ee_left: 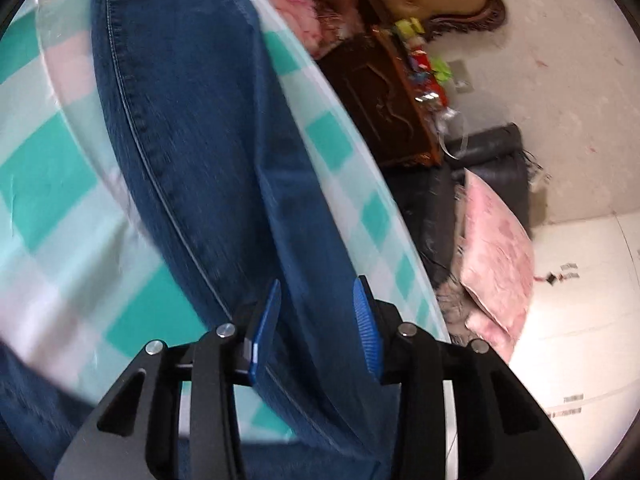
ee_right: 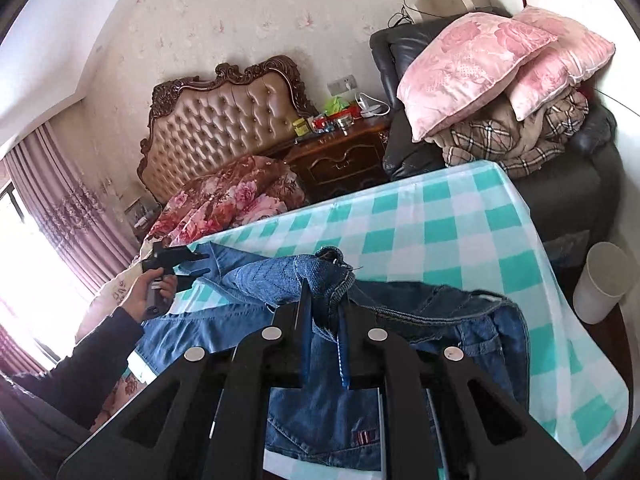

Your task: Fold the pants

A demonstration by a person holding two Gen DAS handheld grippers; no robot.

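Left wrist view: jeans [ee_left: 192, 128] run as a dark blue band from the upper left of the frame down to the bottom centre, lying on the green-and-white checked tabletop [ee_left: 52, 184]. Left gripper [ee_left: 316, 320] at lower centre, fingers spread apart, denim passing between the blue pads [ee_left: 366, 328] with a gap on each side; nothing clamped. Right half of the frame: dark wooden nightstand [ee_left: 380, 100], then a pink pillow [ee_left: 496, 248] at the right.

Right wrist view: the person's hand [ee_right: 150, 286] holds the left gripper [ee_right: 198, 265] at mid left, at a leg end of the jeans [ee_right: 452, 332]. At bottom centre the right gripper [ee_right: 326, 304] is clenched on a bunched denim fold lifted off the tabletop [ee_right: 460, 232]. Waistband lies at lower right. Pink pillows [ee_right: 472, 64] occupy the upper right.
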